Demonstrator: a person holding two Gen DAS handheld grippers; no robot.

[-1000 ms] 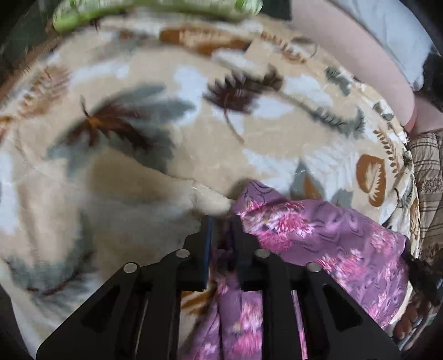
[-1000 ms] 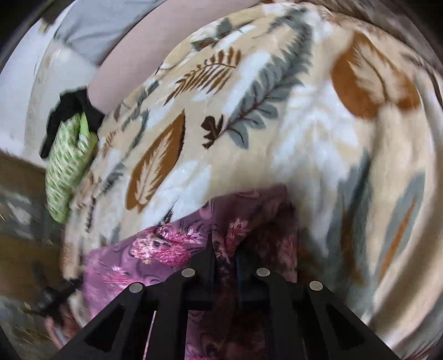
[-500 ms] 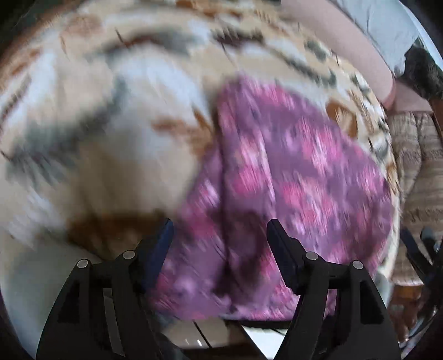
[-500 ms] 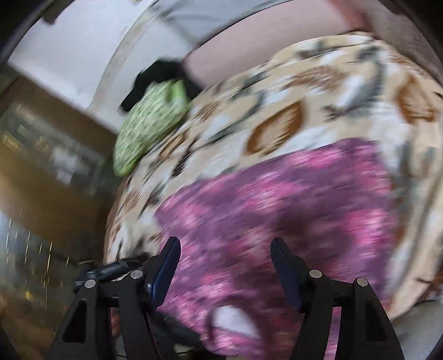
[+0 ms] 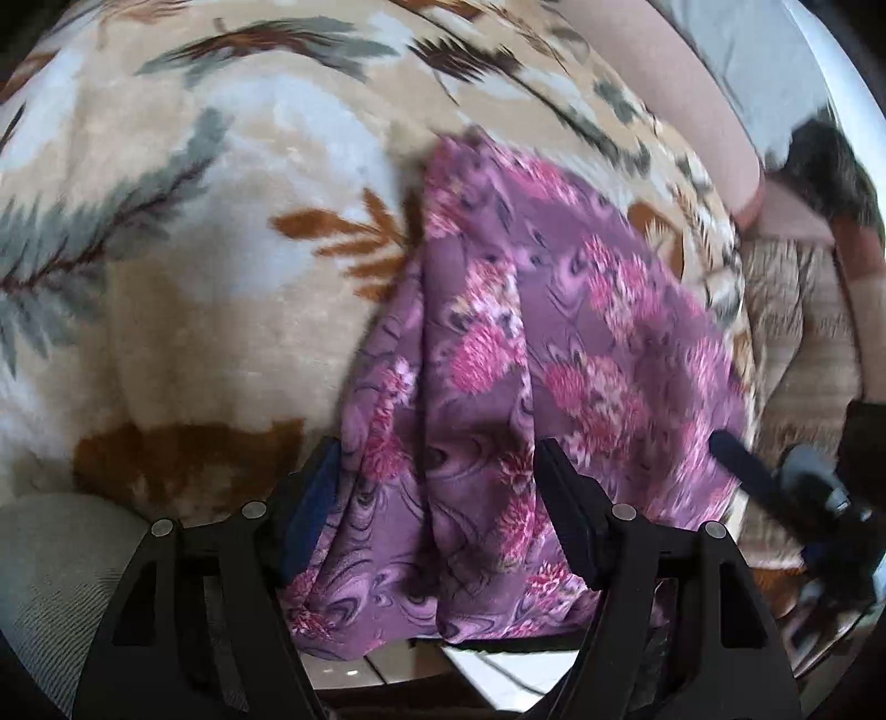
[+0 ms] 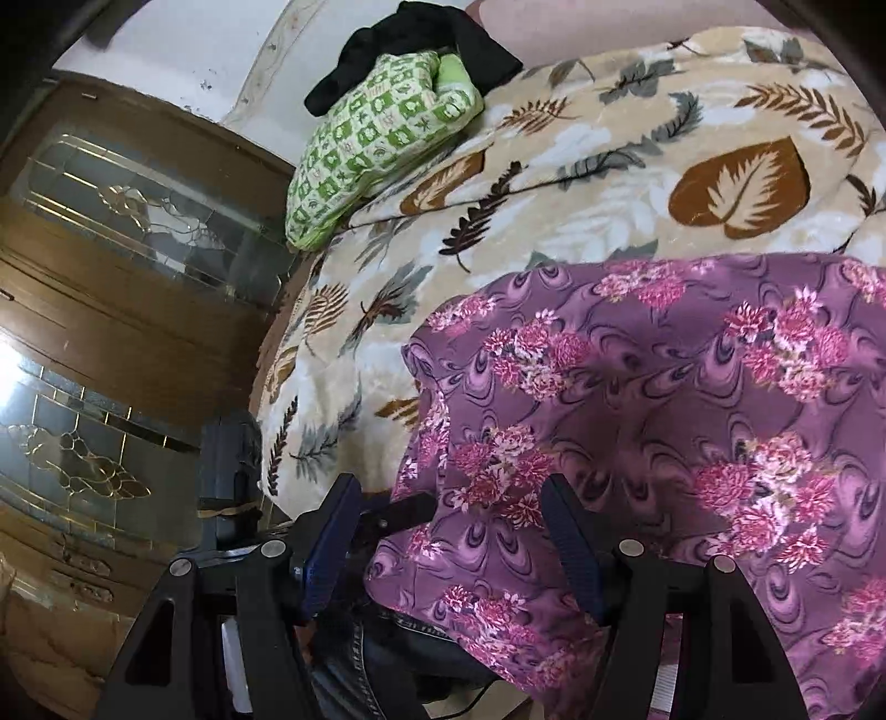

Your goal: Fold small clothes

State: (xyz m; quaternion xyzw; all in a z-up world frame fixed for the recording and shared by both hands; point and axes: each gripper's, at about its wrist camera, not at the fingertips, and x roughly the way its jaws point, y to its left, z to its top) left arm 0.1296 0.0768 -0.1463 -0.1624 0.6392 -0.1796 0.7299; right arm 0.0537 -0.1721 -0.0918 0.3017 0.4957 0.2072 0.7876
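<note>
1. A bed is covered by a cream fleece blanket (image 6: pixel 609 183) printed with brown and grey leaves. A green-and-white patterned pillow (image 6: pixel 382 133) lies near its far edge, with a black garment (image 6: pixel 421 44) bunched against it.
2. In the right wrist view, a wooden cabinet with leaded glass doors (image 6: pixel 111 332) stands beside the bed.
3. The purple floral garment (image 5: pixel 526 343) lies on the blanket at the near edge of the bed, its lower part hanging over the side. In the left wrist view a long ridge of cloth runs down its left portion.
4. The left gripper (image 5: pixel 437 498) hovers over the garment's hanging edge with its fingers spread wide, grasping nothing; the cloth shows between and beyond them.
5. The right gripper (image 6: pixel 454 531) is likewise released, its fingers parted over the garment's left corner; whether they touch the cloth cannot be told.
6. Each gripper shows in the other's view, at the garment's opposite side.
</note>
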